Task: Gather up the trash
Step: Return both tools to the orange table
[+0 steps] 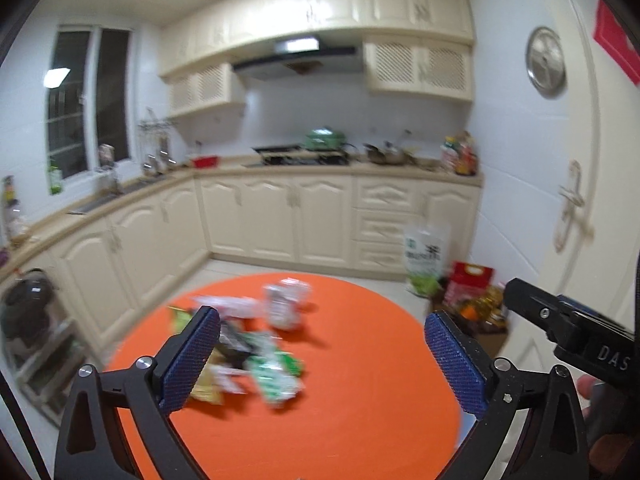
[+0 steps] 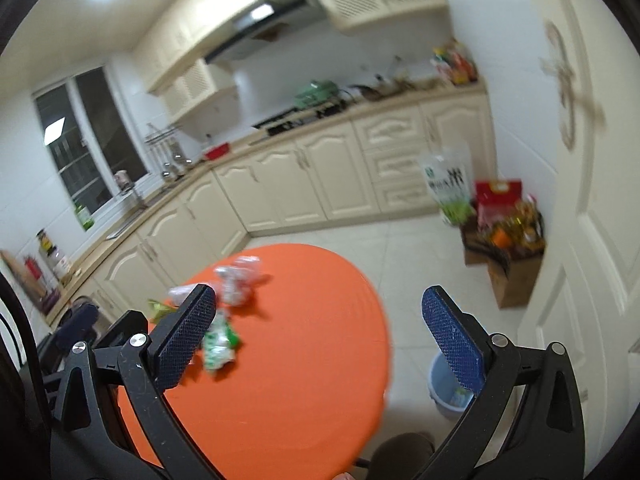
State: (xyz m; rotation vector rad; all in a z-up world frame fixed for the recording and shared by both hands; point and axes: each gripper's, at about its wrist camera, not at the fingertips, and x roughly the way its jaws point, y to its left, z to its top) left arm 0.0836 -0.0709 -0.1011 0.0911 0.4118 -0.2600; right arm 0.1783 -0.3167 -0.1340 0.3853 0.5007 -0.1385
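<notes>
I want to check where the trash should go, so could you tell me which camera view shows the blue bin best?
The right wrist view: the blue bin stands on the floor beside the orange table, partly hidden behind one finger of the right gripper, with something already inside. The left wrist view does not show it.

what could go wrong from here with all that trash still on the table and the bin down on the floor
1. The wrappers lie jumbled together on the orange table; a claw closing there may take several, and loose ones could drop.
2. The blue bin stands on the floor beside the table edge, so anything carried across could fall short of its mouth.
3. Both the left claw and right claw are open, empty and close together; they might bump if both reach for the pile.
</notes>
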